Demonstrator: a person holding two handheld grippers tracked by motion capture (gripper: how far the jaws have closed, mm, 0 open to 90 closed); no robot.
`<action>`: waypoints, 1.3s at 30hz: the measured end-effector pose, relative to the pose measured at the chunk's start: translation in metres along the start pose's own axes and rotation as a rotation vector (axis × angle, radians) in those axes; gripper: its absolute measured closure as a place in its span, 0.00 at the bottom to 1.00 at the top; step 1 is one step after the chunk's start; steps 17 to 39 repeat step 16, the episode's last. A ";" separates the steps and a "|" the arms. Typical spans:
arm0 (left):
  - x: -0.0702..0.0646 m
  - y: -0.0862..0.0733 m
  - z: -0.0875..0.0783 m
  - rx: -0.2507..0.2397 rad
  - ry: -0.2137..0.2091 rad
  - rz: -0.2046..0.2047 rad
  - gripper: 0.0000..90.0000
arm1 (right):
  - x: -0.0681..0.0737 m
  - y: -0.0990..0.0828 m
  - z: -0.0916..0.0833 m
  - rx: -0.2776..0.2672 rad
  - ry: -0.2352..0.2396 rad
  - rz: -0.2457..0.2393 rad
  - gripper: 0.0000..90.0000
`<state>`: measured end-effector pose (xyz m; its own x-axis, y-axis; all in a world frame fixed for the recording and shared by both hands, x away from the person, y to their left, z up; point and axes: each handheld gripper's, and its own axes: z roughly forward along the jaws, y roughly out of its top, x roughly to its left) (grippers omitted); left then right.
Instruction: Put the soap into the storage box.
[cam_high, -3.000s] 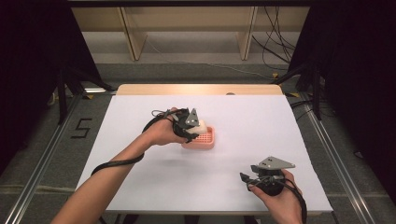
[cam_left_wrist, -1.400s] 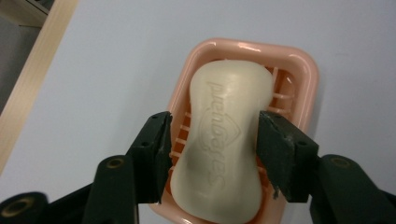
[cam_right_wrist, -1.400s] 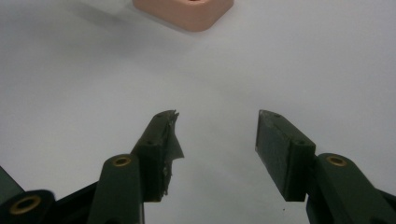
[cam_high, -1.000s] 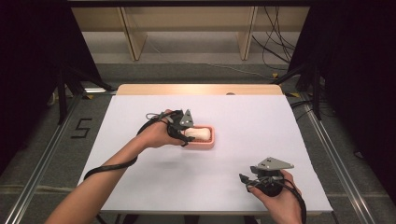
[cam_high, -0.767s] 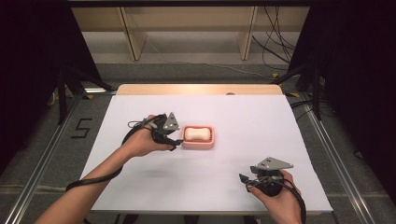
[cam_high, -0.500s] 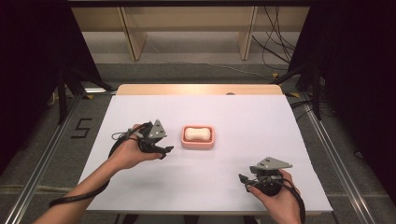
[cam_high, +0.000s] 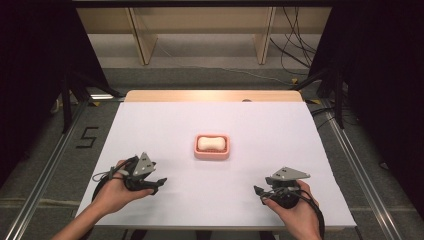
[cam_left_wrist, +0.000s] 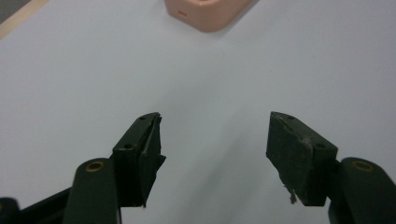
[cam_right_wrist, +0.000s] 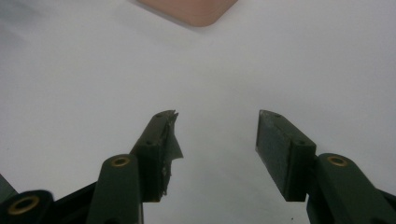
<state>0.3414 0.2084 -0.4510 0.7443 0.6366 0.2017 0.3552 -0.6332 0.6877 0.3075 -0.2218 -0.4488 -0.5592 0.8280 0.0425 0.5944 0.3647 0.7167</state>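
Note:
A pink soap dish (cam_high: 213, 155) sits at the middle of the white table, with a white bar of soap (cam_high: 212, 143) lying in it. My left gripper (cam_high: 159, 182) rests near the front left of the table, well short of the dish, pointing right. In the left gripper view its jaws (cam_left_wrist: 215, 135) stand open over bare table, with the dish's corner (cam_left_wrist: 210, 11) far ahead. My right gripper (cam_high: 258, 192) sits at the front right, pointing left. It (cam_right_wrist: 217, 126) is open and holds nothing, and the dish's edge (cam_right_wrist: 191, 9) shows ahead of it.
The white tabletop (cam_high: 300, 140) has a wooden strip (cam_high: 215, 96) along its far edge. Beyond it stand light wooden shelf legs (cam_high: 142, 40) and loose cables (cam_high: 295, 45) on the floor. Black curtains hang on both sides.
My left gripper has drawn back from the pink dish to the near left of the table, leaving the soap in the dish. The right gripper has stayed put.

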 end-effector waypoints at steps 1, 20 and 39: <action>-0.002 -0.011 -0.003 0.002 0.001 -0.016 0.39 | 0.000 0.000 0.000 0.006 -0.002 -0.005 0.53; -0.016 -0.045 -0.026 -0.023 0.034 -0.103 0.40 | 0.001 0.001 0.006 0.008 0.031 -0.020 0.53; -0.016 -0.045 -0.026 -0.023 0.034 -0.103 0.40 | 0.001 0.001 0.006 0.008 0.031 -0.020 0.53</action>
